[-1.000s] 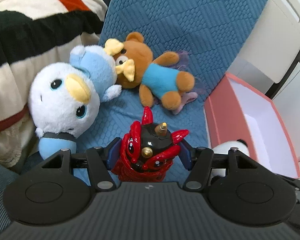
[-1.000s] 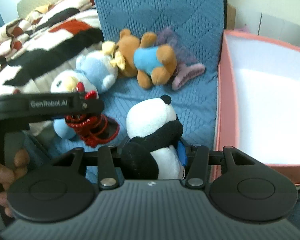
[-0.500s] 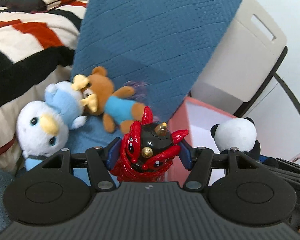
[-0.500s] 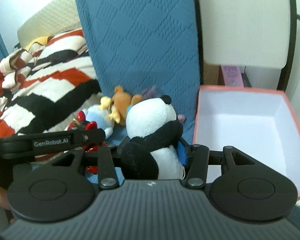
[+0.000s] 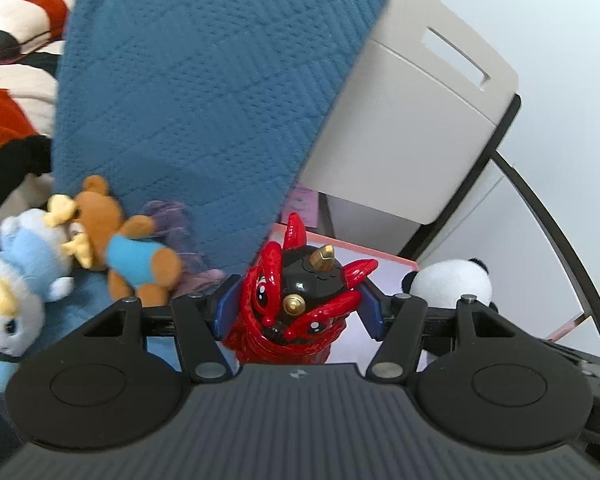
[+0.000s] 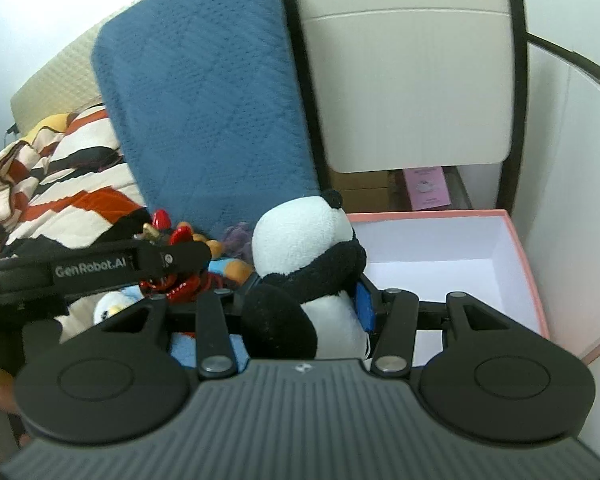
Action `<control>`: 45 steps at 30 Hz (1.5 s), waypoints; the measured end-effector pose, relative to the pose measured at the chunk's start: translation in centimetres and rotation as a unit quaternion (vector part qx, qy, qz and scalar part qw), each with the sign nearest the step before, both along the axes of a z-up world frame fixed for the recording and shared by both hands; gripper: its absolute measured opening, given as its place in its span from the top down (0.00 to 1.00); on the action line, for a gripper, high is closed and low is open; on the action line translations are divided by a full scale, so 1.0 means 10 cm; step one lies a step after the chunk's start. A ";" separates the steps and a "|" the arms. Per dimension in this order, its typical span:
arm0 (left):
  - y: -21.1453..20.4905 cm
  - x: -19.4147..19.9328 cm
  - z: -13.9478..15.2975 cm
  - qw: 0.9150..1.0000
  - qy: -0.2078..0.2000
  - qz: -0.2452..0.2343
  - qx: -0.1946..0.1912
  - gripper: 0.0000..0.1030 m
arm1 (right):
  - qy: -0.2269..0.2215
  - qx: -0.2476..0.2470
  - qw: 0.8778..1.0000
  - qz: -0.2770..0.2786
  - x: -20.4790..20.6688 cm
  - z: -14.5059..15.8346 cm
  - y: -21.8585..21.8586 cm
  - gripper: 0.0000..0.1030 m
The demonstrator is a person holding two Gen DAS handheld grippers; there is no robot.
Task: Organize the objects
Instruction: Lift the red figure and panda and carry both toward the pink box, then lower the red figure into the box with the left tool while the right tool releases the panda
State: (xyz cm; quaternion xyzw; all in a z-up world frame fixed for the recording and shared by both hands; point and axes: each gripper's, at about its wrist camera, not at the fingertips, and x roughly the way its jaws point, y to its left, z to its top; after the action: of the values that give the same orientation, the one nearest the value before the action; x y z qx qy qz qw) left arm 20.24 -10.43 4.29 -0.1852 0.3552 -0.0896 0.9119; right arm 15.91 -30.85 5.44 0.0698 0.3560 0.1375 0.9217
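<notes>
My left gripper [image 5: 296,308] is shut on a red and black horned monster figure [image 5: 300,304] and holds it in the air above the near edge of the pink box [image 5: 384,256]. My right gripper [image 6: 304,300] is shut on a panda plush [image 6: 304,256], held up beside the pink box [image 6: 516,248], whose white inside shows nothing in it. The panda also shows at the right in the left wrist view [image 5: 452,284]. The monster figure and left gripper show at the left in the right wrist view [image 6: 172,264].
A brown bear in a blue shirt [image 5: 120,248], a white and blue penguin plush [image 5: 12,288] and a purple toy [image 5: 172,220] lie on the blue quilted cushion [image 5: 204,92]. A striped blanket [image 6: 52,184] lies left. A beige chair back [image 6: 412,76] stands behind the box.
Both grippers have risen from the cushion and moved right toward the pink box, each carrying its toy. The plush toys on the cushion stay where they were.
</notes>
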 end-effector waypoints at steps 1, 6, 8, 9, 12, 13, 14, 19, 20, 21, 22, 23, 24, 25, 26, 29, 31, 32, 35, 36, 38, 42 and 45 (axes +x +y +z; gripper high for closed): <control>-0.07 0.04 -0.03 1.000 0.002 -0.003 0.001 0.36 | 0.005 0.000 1.000 -0.003 0.03 -0.03 -0.06 0.51; -0.38 0.26 -0.32 0.999 0.031 -0.009 0.000 0.36 | 0.043 0.008 0.999 -0.020 0.21 -0.30 -0.43 0.51; -0.49 0.33 -0.49 0.999 0.049 -0.014 -0.002 0.36 | 0.054 0.001 0.998 -0.026 0.27 -0.41 -0.56 0.51; -0.55 0.38 -0.58 0.998 0.058 -0.016 -0.003 0.36 | 0.059 -0.001 0.998 -0.027 0.30 -0.48 -0.61 0.51; -0.70 0.52 -0.82 0.997 0.079 -0.023 0.004 0.36 | 0.079 -0.003 0.996 -0.032 0.40 -0.70 -0.75 0.51; -0.75 0.57 -0.89 0.996 0.086 -0.026 0.008 0.36 | 0.087 -0.005 0.996 -0.034 0.44 -0.77 -0.78 0.51; -0.79 0.61 -0.97 0.995 0.092 -0.028 0.010 0.36 | 0.094 -0.007 0.995 -0.035 0.48 -0.85 -0.82 0.51; -0.99 0.81 -1.29 0.992 0.122 -0.040 0.018 0.36 | 0.132 -0.014 0.990 -0.039 0.66 -1.27 -0.93 0.51; -1.02 0.84 -1.35 0.991 0.127 -0.043 0.021 0.36 | 0.141 -0.014 0.989 -0.040 0.70 -1.37 -0.95 0.51; -1.05 0.88 -1.41 0.990 0.133 -0.045 0.023 0.36 | 0.149 -0.015 0.988 -0.041 0.74 -1.44 -0.98 0.51; -1.10 0.91 -1.46 0.989 0.139 -0.048 0.026 0.36 | 0.158 -0.017 0.986 -0.043 0.79 -1.53 -1.00 0.51; -1.13 0.94 -1.52 0.988 0.144 -0.050 0.030 0.36 | 0.167 -0.016 0.985 -0.045 0.82 -1.61 -1.02 0.51; -1.16 0.96 -1.56 0.987 0.149 -0.053 0.035 0.36 | 0.175 -0.014 0.983 -0.046 0.85 -1.68 -1.04 0.51; -1.19 0.98 -1.61 0.986 0.153 -0.056 0.039 0.36 | 0.183 -0.013 0.982 -0.046 0.88 -1.74 -1.06 0.51; -1.21 1.00 -1.65 0.985 0.157 -0.058 0.042 0.36 | 0.192 -0.014 0.980 -0.047 0.92 -1.81 -1.07 0.51; -1.30 1.05 -1.74 0.983 0.155 -0.063 0.076 0.36 | 0.217 -0.021 0.975 -0.044 0.99 -1.98 -1.09 0.51; -1.31 1.08 -1.76 0.984 0.149 -0.062 0.081 0.36 | 0.235 -0.023 0.971 -0.044 1.04 -2.08 -1.10 0.51; -1.30 1.10 -1.77 0.984 0.149 -0.060 0.079 0.36 | 0.243 -0.024 0.969 -0.045 1.05 -2.13 -1.11 0.51; -1.27 1.15 -1.77 0.985 0.151 -0.058 0.067 0.36 | 0.264 -0.016 0.963 -0.050 1.08 -2.24 -1.15 0.50; -1.26 1.16 -1.76 0.985 0.153 -0.056 0.064 0.36 | 0.268 -0.009 0.962 -0.050 1.08 -2.25 -1.16 0.50; -1.24 1.17 -1.75 0.984 0.159 -0.052 0.056 0.36 | 0.266 -0.014 0.963 -0.049 1.07 -2.23 -1.15 0.48; -1.19 1.13 -1.63 0.986 0.154 -0.050 0.047 0.35 | 0.252 -0.024 0.966 -0.054 1.03 -2.11 -1.14 0.32; -1.16 1.07 -1.50 0.987 0.143 -0.054 0.047 0.35 | 0.236 -0.016 0.970 -0.057 0.99 -1.95 -1.17 0.32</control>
State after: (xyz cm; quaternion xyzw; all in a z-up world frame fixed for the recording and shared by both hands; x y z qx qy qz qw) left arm 30.98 -22.03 -10.70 -0.1331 0.4957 -0.0944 0.8530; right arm 25.80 -42.50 -14.02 0.1052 0.5609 0.0586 0.8191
